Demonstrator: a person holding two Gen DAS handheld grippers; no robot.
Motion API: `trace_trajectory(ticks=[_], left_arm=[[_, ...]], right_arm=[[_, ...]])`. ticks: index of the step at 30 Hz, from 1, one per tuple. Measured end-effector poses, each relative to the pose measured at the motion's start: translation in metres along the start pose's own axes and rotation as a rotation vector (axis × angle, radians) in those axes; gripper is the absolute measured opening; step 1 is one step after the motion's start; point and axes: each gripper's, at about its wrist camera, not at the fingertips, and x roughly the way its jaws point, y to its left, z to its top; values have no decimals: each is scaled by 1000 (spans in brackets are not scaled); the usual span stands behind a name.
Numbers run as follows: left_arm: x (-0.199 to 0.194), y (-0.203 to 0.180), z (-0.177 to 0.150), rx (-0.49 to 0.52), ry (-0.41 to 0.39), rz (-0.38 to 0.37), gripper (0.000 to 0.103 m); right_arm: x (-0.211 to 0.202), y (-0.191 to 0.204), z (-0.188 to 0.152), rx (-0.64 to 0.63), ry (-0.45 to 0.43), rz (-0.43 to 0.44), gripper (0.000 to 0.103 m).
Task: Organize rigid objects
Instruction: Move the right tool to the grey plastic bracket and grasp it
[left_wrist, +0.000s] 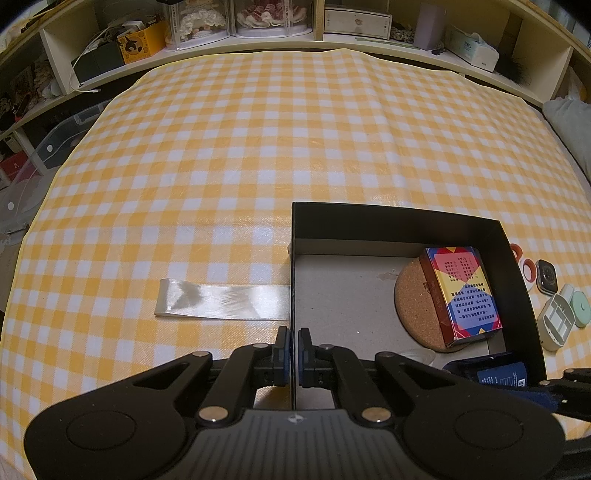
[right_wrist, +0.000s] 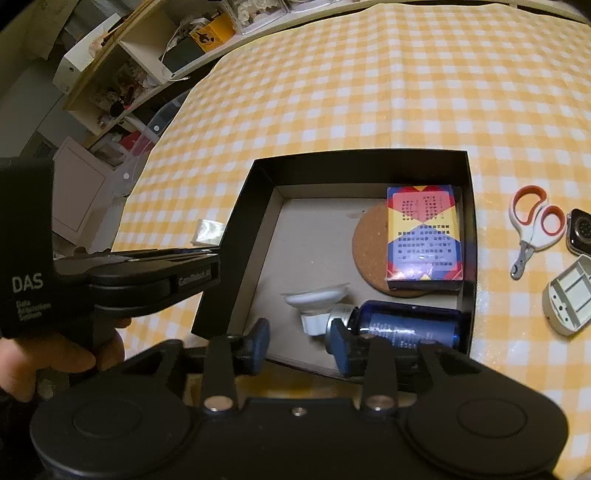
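A black open box (left_wrist: 399, 216) (right_wrist: 354, 157) sits on the yellow checked tablecloth. Inside it, a colourful card box (left_wrist: 463, 291) (right_wrist: 423, 232) lies on a round cork coaster (left_wrist: 413, 299) (right_wrist: 369, 243). A dark blue bottle (right_wrist: 410, 325) (left_wrist: 498, 373) with a white cap (right_wrist: 317, 299) lies on its side at the box's near edge. My left gripper (left_wrist: 294, 343) (right_wrist: 207, 273) is shut on the box's left wall. My right gripper (right_wrist: 299, 343) hangs open over the near edge, its fingers either side of the bottle's neck and not pressing it.
Right of the box lie white-and-orange scissors (right_wrist: 535, 225) (left_wrist: 522, 266), a smartwatch (right_wrist: 580, 230), a white open case (right_wrist: 569, 295) (left_wrist: 556, 323) and a pale green round item (left_wrist: 580, 306). A clear tape strip (left_wrist: 221, 301) lies left of the box. Cluttered shelves (left_wrist: 295, 22) line the back.
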Motion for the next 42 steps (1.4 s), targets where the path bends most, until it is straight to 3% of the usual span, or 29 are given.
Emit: trace_trajectory(ticks=[3,11,12,24,30,36,39,42], left_arm=[[0,0,0,0,0,0,3],[0,0,0,0,0,0,3],[0,0,0,0,0,0,3],[0,-1,0,-1,0,-1,3],[0,-1,1,0,1,0,3],[0,-1,1,0,1,0,3],[0,-1,1,-1,1,0,3],[0,-1,1,-1,1,0,3]], right_arm=[[-4,1,-1,-9,-6,-7,52],[-22,0,-3,-26,-62,-53,100],[-26,-1,-3,-28,-77,-59,102],[-69,-34,9,-31,-224,-199,103],[-92,-73,20,15,-242,-251,103],[-107,-106,22,-66,-287,-323,103],[-112,-118,15,-116,-386,-351,103],[-103,-127,13,-193,-346,-382,103]])
